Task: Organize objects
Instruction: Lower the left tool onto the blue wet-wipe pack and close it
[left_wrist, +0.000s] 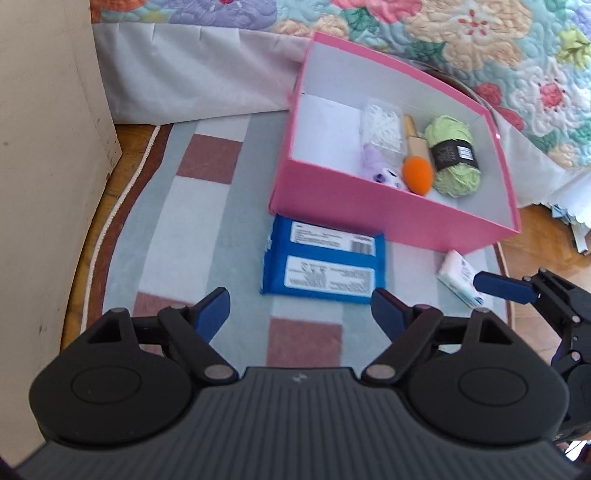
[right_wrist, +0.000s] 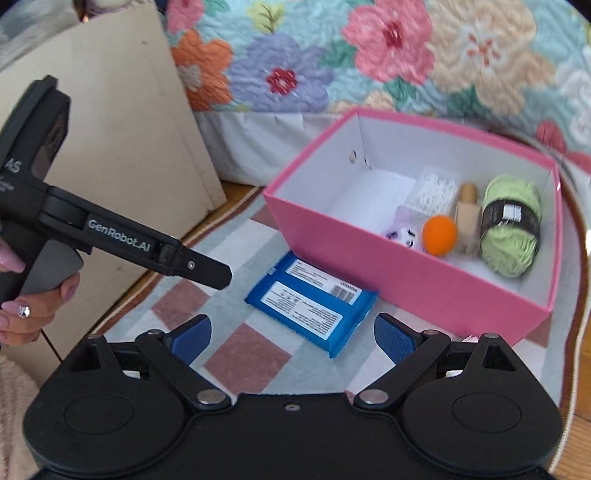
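On the checked rug (left_wrist: 207, 206) beside the bed, pink box (left_wrist: 373, 212) sits open, white inside. Contents all crowd the right half: green yarn skein (left_wrist: 455, 155) with dark label against the right wall, wooden-handled tool (left_wrist: 415, 142) next to it, orange egg-shaped sponge (left_wrist: 528, 173) at its near end, clear plastic case (left_wrist: 382, 123) of white bits further back, small purple-and-white toy (left_wrist: 384, 175) near the front wall. Left half of box shows bare white floor.

Outside the box: blue wipes pack (left_wrist: 325, 262) lies flat on the rug, label side up, just in front of the box's near wall, not touching it as far as I can tell. Small white-pink packet (left_wrist: 458, 277) lies on the rug off the box's near right corner.

Left gripper (left_wrist: 301, 314): fingers spread wide, nothing between them, hovering over the rug just short of the wipes pack. Right gripper (right_wrist: 291, 334): fingers also spread, empty, pack just ahead of them. In left view, one right-gripper fingertip sits near the white-pink packet; contact unclear.

Floral quilt (right_wrist: 332, 55) hangs behind the box; beige panel (right_wrist: 110, 129) stands at left.
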